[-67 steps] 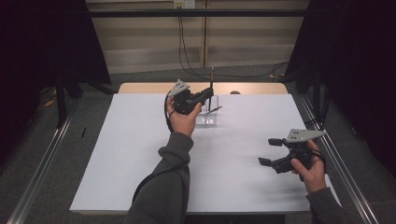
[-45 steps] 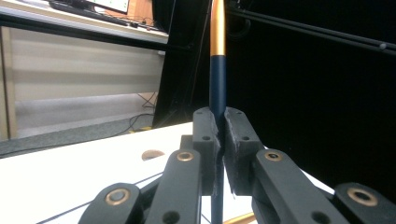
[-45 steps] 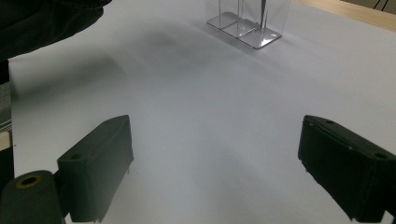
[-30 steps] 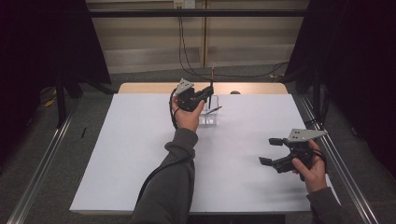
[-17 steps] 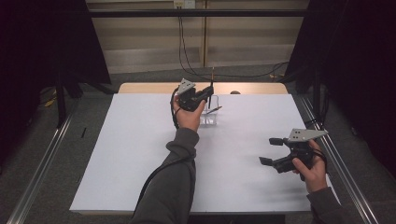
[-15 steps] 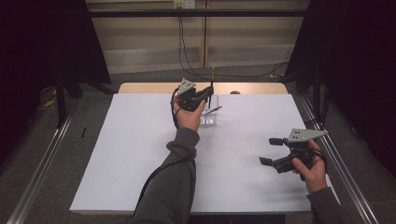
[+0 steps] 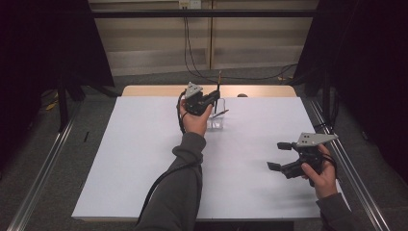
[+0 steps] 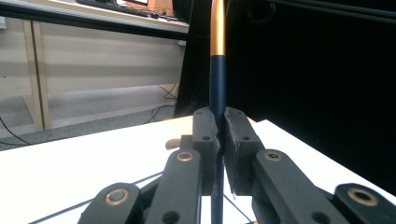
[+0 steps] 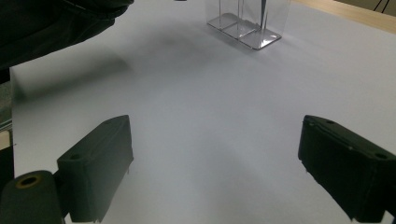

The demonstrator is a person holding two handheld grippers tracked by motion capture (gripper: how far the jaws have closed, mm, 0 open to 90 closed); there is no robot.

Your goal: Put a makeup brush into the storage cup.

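Observation:
A slim dark-blue pen (image 8: 217, 79) with a gold upper part stands upright, and my left gripper (image 8: 219, 126) is shut on its shaft. In the high view that left gripper (image 7: 211, 98) hangs over a clear plastic holder (image 7: 217, 120) at the far middle of the white table, with the pen (image 7: 219, 87) sticking up above it. Seen from the right gripper, the pen's thin lower tip (image 9: 264, 9) reaches down inside the clear holder (image 9: 245, 28). My right gripper (image 7: 278, 155) is held low over the table's right side, open, with nothing between its jaws (image 9: 215, 163).
The white table (image 7: 125, 159) has a wooden strip (image 7: 154, 90) along its far edge. Metal rails (image 7: 43, 168) run along both sides on the floor. A dark sleeve (image 9: 56, 23) crosses the upper left of the right gripper view. Cables hang behind the table.

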